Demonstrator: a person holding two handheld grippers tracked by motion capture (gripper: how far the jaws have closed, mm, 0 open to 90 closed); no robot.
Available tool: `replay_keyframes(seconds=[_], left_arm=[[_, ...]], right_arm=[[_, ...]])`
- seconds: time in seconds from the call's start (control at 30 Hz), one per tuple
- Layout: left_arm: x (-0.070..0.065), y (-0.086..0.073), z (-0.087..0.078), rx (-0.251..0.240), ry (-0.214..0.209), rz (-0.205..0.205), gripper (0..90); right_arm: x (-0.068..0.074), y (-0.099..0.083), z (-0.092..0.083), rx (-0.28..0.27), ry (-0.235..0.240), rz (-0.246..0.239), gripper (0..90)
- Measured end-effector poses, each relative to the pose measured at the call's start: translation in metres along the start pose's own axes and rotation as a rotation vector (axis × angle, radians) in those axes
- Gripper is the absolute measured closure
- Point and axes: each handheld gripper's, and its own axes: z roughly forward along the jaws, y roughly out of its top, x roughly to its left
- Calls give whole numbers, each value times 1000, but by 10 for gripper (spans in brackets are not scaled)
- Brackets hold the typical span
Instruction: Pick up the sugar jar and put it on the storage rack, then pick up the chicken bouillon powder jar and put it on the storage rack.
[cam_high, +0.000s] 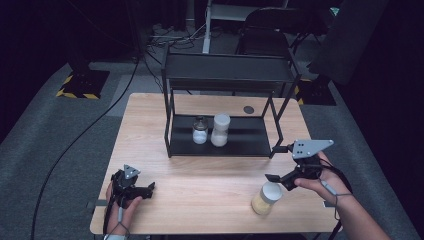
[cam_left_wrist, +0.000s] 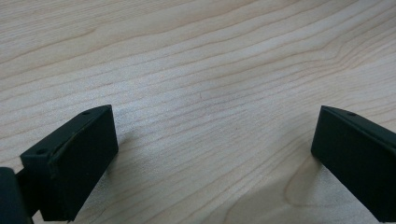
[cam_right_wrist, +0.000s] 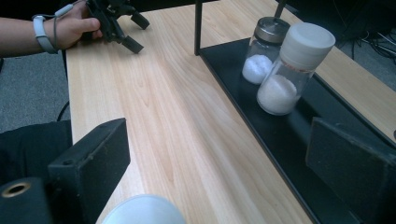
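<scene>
Right gripper view: I am seeing my right gripper (cam_right_wrist: 224, 172) with its two black jaws standing wide apart, nothing pressed between them.
Right gripper, position: in the high view it (cam_high: 280, 162) is hovering at the near right of the table, its jaws pointing left, just above and beside the jar.
Jar in hand's reach: the clear jar with a white lid and yellowish grains (cam_high: 266, 198) is standing upright on the light wooden table (cam_high: 200, 190), near its front edge; its white lid (cam_right_wrist: 144, 210) is peeking in low between my jaws, not gripped.
Left gripper: I am holding the left gripper (cam_high: 145, 189) low at the near left corner; in the left gripper view its jaws are spread apart (cam_left_wrist: 212, 154) over bare wood grain.
Left hand: the hand with a pale wrist strap (cam_right_wrist: 70, 25) is resting by the table's edge, well apart from the jar.
Shelf: the black two-tier metal rack (cam_high: 227, 75) is sitting at the table's far middle.
On the lower tier: a small glass jar with a metal cap and white contents (cam_high: 200, 130) is standing just beside a taller clear jar with a white lid and white powder (cam_high: 220, 130), both upright.
Backdrop: grey carpet (cam_high: 60, 150) is lying around the table.
</scene>
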Motion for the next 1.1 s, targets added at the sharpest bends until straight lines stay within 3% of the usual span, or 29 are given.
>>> replay_keyframes(seconds=[0.7, 1.1], left_arm=[[0, 0, 0, 0, 2, -1, 6], [0, 0, 0, 0, 3, -2, 5]], right_arm=[[30, -38, -11, -18, -34, 36, 58], [38, -56, 2, 17, -20, 48, 58]])
